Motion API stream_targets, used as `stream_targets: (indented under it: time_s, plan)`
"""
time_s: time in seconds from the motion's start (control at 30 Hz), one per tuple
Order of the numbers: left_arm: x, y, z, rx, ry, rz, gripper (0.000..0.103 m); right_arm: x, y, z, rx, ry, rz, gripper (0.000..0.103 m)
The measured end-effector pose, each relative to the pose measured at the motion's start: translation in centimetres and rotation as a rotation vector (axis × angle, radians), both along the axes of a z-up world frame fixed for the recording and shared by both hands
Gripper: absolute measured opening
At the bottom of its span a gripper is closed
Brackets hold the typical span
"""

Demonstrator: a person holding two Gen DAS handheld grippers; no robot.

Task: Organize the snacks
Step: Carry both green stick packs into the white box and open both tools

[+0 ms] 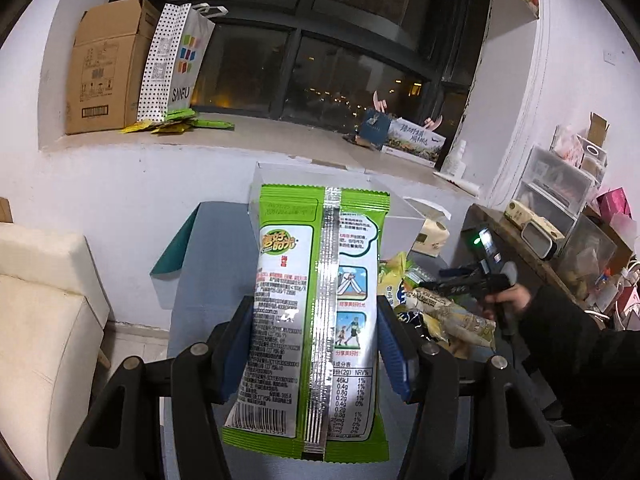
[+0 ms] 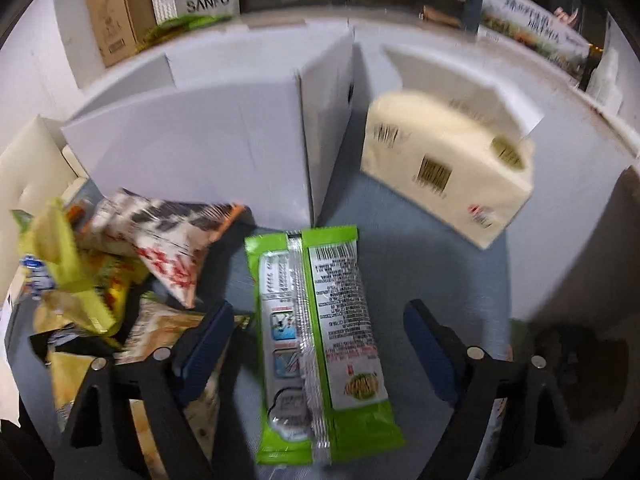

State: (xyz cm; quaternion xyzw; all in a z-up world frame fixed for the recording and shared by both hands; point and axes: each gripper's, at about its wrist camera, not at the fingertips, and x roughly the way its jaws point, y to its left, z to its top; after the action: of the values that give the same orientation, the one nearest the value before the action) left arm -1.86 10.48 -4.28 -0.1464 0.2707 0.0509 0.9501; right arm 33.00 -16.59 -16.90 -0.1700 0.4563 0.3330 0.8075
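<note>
My left gripper [image 1: 316, 344] is shut on a green and silver snack packet [image 1: 316, 312] and holds it upright above the blue table, in front of a white box [image 1: 400, 216]. In the right wrist view my right gripper [image 2: 318, 344] is open, its blue pads on either side of a second green snack packet [image 2: 320, 336] that lies flat on the table, not touching it. A pile of mixed snack bags [image 2: 120, 264] lies to its left. The white box [image 2: 200, 152] stands behind. The right gripper also shows in the left wrist view [image 1: 476, 280], over the snack pile [image 1: 432, 308].
A cream tissue pack [image 2: 448, 168] stands right of the white box. A windowsill holds a cardboard box [image 1: 108, 68] and a SANFU paper bag [image 1: 176, 60]. A cream chair [image 1: 44, 320] is at the left. A cluttered shelf [image 1: 560, 216] stands at the right.
</note>
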Motion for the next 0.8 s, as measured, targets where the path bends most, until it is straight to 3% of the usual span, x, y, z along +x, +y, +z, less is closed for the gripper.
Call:
stream_targets:
  time_s: [0.1, 0.27, 0.4, 0.63, 0.8]
  plan:
    - [-0.1, 0.2, 0.1, -0.015, -0.005, -0.003, 0.062, 0.4, 0.3, -1.9, -0.023, 0.052, 0.011, 0.084]
    - [0.9, 0.3, -0.2, -0.027, 0.002, -0.01, 0.062, -0.4, -0.2, -1.7, -0.034, 0.013, 0.023, 0.062]
    - [1.7, 0.3, -0.1, -0.038, -0.004, -0.017, 0.062, -1.7, -1.2, -0.2, -0.017, -0.001, 0.003, 0.06]
    - [6.6, 1.7, 1.8, -0.14, -0.048, 0.002, 0.062, -6.3, -4.9, 8.1, 0.189, -0.129, -0.096, 0.06]
    - [12.8, 2.5, 4.7, -0.137, -0.081, 0.004, 0.062, -7.8, -2.7, 15.7, 0.287, -0.24, -0.118, 0.06]
